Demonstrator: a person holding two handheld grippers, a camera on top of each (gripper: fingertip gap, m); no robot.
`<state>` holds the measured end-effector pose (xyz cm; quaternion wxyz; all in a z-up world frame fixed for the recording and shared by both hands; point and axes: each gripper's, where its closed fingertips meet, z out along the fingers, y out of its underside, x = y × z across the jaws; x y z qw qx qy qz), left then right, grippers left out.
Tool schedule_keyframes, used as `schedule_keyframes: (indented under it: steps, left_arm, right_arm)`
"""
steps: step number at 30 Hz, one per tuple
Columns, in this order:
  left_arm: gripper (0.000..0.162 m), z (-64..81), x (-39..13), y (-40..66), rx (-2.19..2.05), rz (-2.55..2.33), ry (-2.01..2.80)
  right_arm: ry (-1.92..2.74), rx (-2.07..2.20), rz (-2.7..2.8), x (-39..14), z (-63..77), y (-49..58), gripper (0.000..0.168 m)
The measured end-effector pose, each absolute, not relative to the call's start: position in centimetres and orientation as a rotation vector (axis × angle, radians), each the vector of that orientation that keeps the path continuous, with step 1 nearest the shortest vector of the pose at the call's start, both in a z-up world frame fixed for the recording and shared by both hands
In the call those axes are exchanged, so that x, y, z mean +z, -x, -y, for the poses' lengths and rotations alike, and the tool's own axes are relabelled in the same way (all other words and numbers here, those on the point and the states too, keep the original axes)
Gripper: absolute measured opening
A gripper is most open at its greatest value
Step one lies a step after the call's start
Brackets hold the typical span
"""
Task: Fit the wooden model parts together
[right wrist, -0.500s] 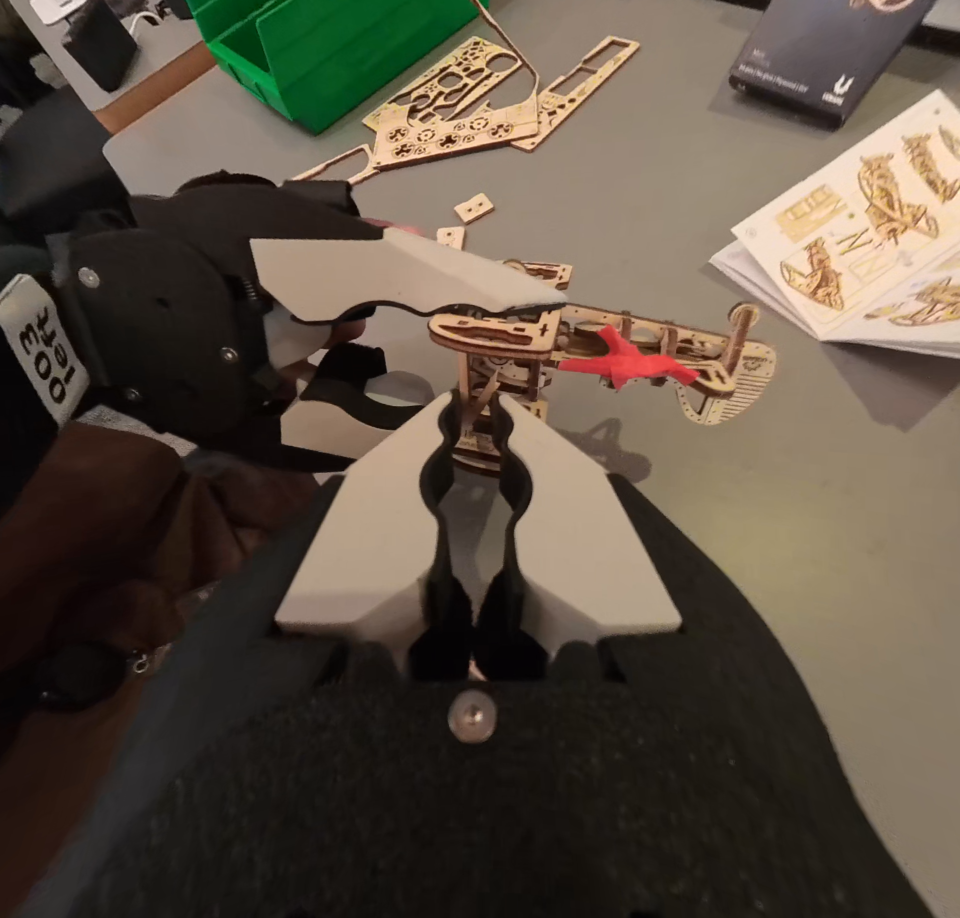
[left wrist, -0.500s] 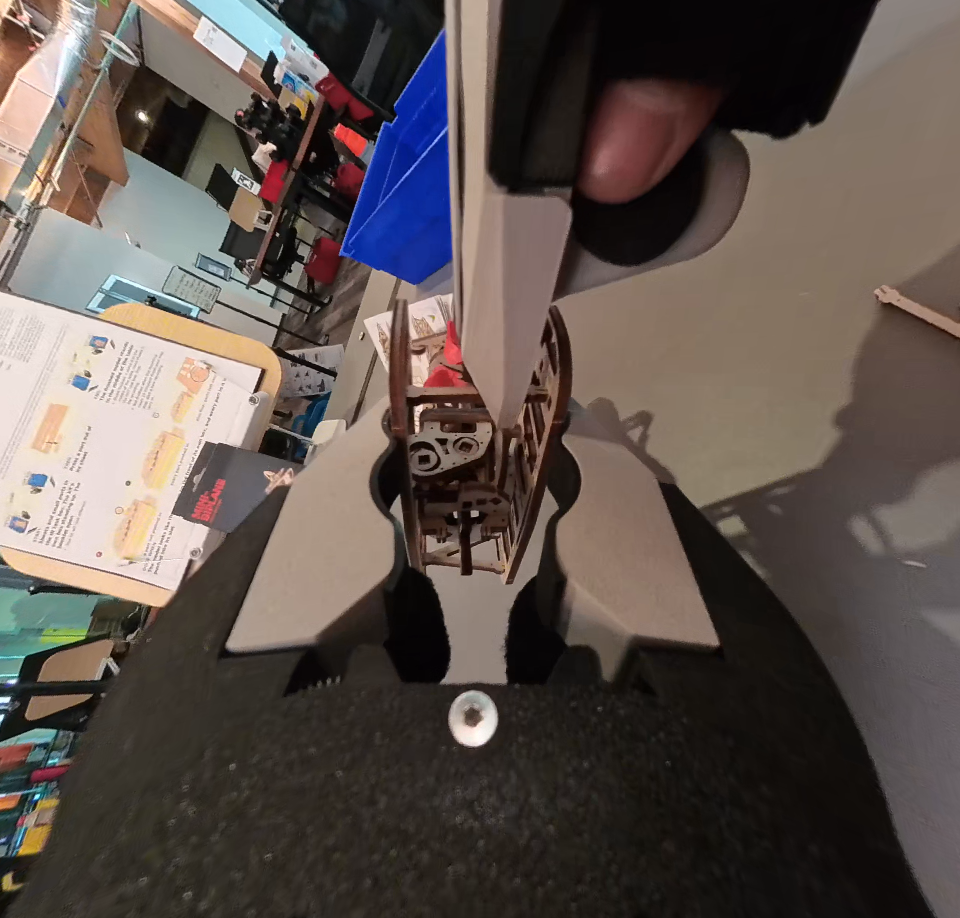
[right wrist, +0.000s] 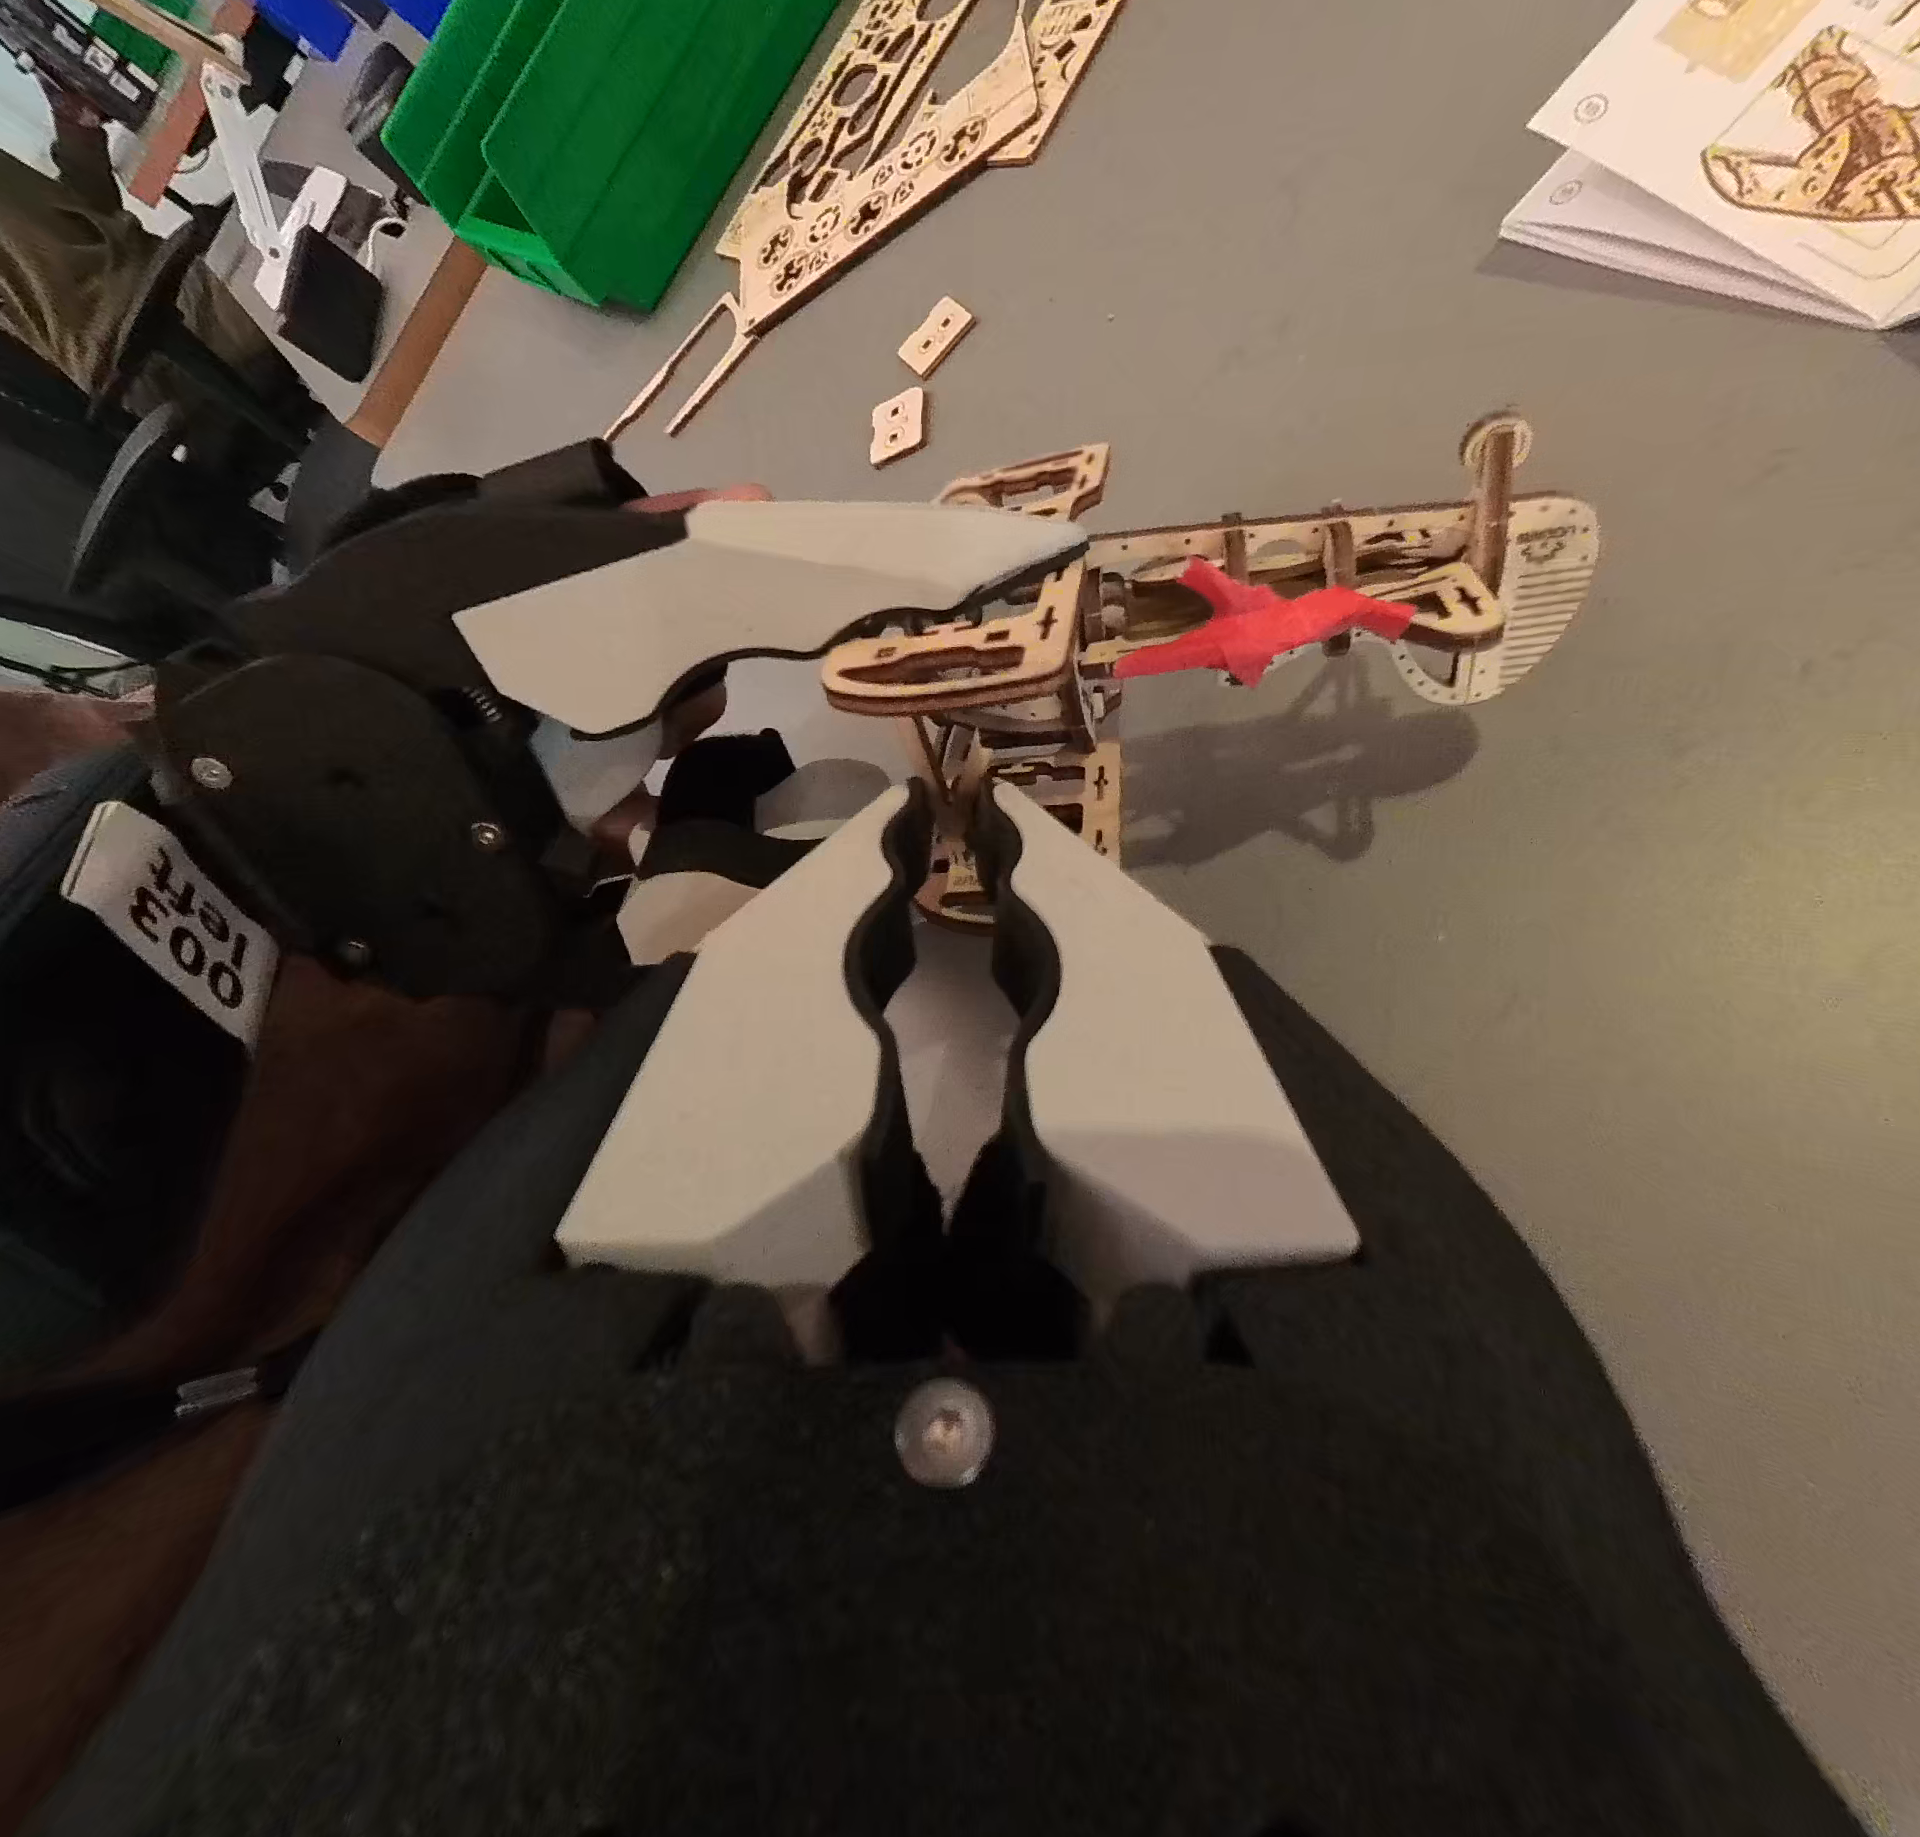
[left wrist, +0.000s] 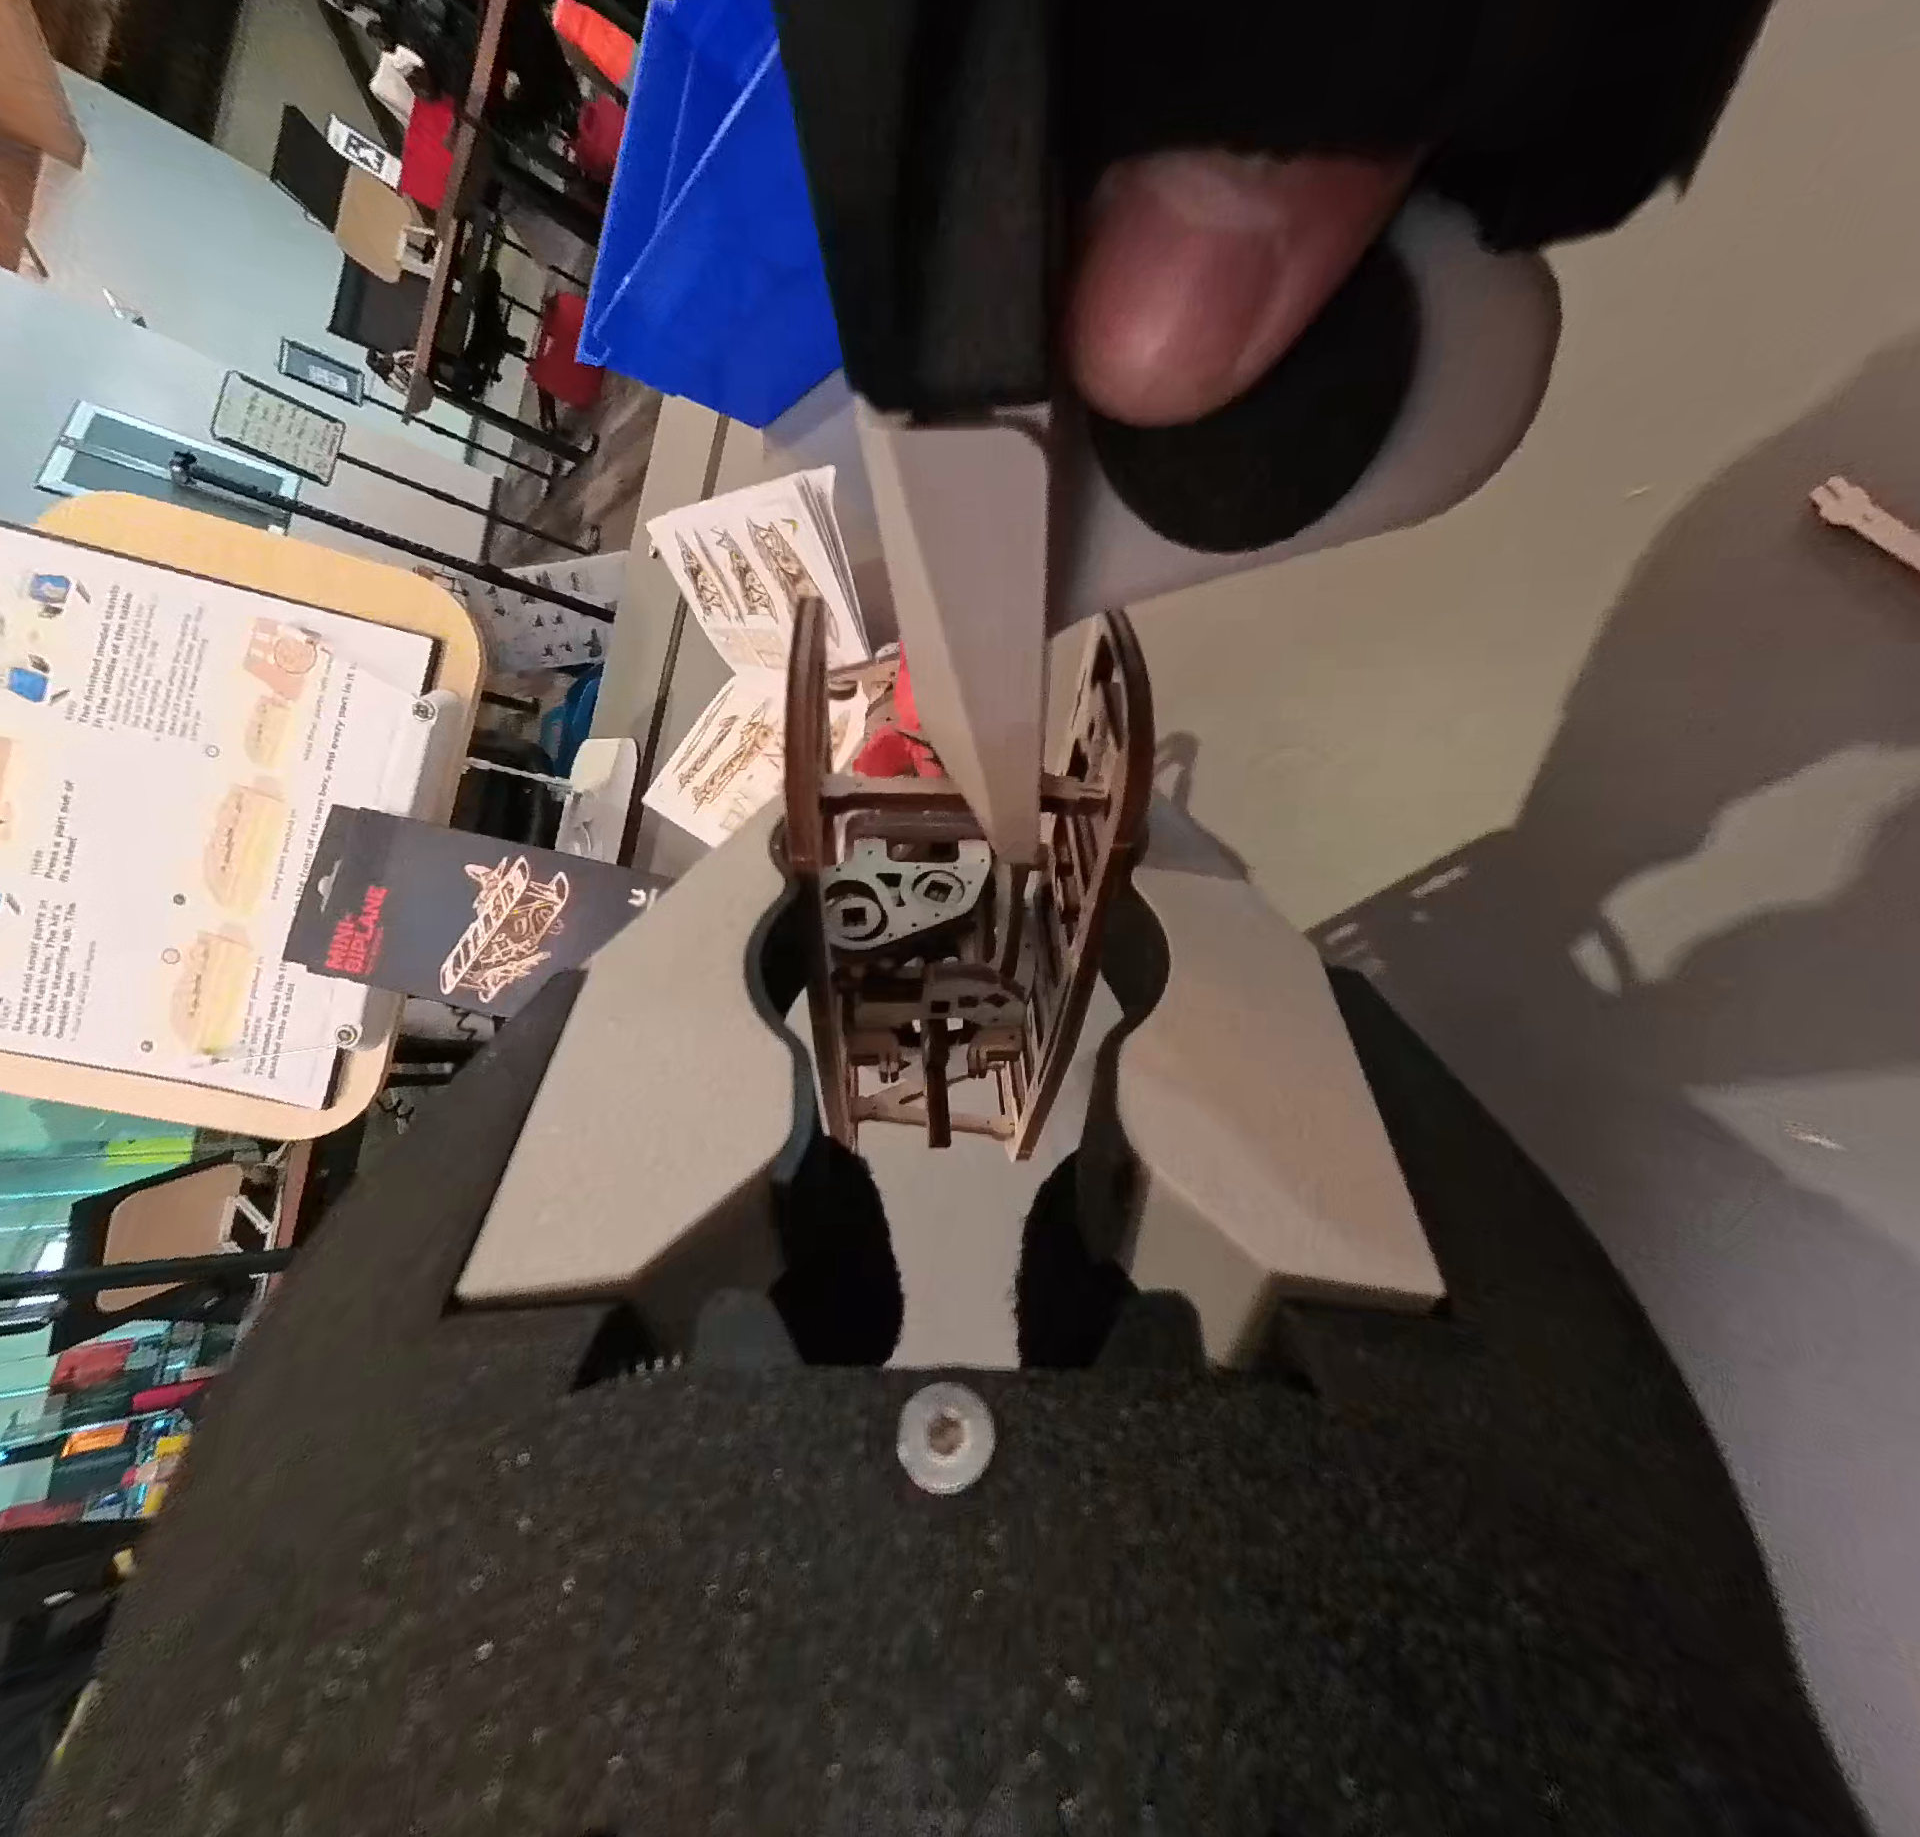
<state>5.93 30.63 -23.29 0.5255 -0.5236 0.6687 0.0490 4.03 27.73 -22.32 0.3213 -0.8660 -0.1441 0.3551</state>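
Note:
The wooden model [right wrist: 1340, 556], a light plywood aircraft frame with a red piece [right wrist: 1257, 629] in it, is held just above the grey table. My left gripper [left wrist: 956, 862] is shut on the model's front end [left wrist: 935, 956]. It reaches in from the left in the right wrist view [right wrist: 945, 665]. My right gripper [right wrist: 951, 800] is shut on a thin wooden part under the model. In the left wrist view it comes down from above [left wrist: 1003, 821] with its tip inside the frame. A bare thumb [left wrist: 1226, 281] shows on its handle.
A green bin [right wrist: 623, 94] stands at the far left. Beside it lie a punched-out wooden sheet [right wrist: 904, 125] and two small loose pieces [right wrist: 935, 333]. An open instruction booklet [right wrist: 1745, 125] lies at the far right. A blue bin [left wrist: 707, 229] and a dark box card [left wrist: 457, 935] lie beyond. My left and right fingertips are right by each other.
Both grippers keep their hold and the model stays where it was. The right wrist view has tilted a little.

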Motion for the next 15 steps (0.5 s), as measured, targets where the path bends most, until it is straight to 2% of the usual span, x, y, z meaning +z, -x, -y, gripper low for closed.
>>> schedule_keyframes:
  steps: [15]
  left_arm:
    - [0.052,-30.82,-24.18,-5.88,0.197,-1.639,1.246]
  right_arm:
    - [2.315,1.032,0.346,-23.08,-27.42,-4.21,0.006]
